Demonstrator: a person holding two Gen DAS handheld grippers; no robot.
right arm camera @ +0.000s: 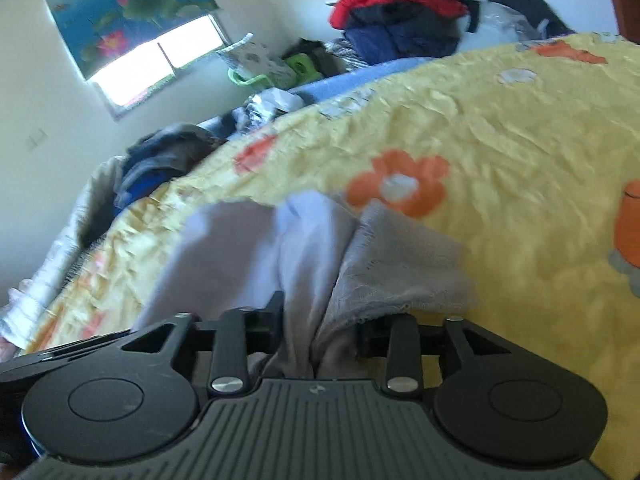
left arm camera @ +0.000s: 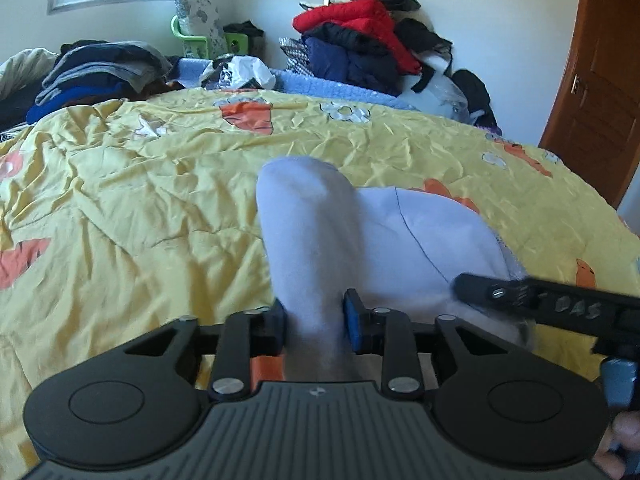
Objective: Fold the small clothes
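my left gripper (left arm camera: pixel 314 322) is clamped on a white sock (left arm camera: pixel 360 236) over the yellow floral bedspread (left arm camera: pixel 140 184). my right gripper (right arm camera: pixel 320 320), at 3 o'clock of the left, has sock fabric between its jaws; grip cannot be confirmed.

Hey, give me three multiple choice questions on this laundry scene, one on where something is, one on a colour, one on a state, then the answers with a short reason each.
1. Where does the pale garment lie?
A. on the yellow bedspread
B. on the floor
C. on a chair

2. What colour is the jacket atop the far pile?
A. green
B. red
C. white

3. What is between the left claw's jaws?
A. nothing
B. a plastic bag
C. pale cloth

Answers:
1 A, flowered yellow bedding shows on either side of the garment.
2 B, bright red fabric sits near the pile's top.
3 C, the pale cloth runs back between the two fingers.
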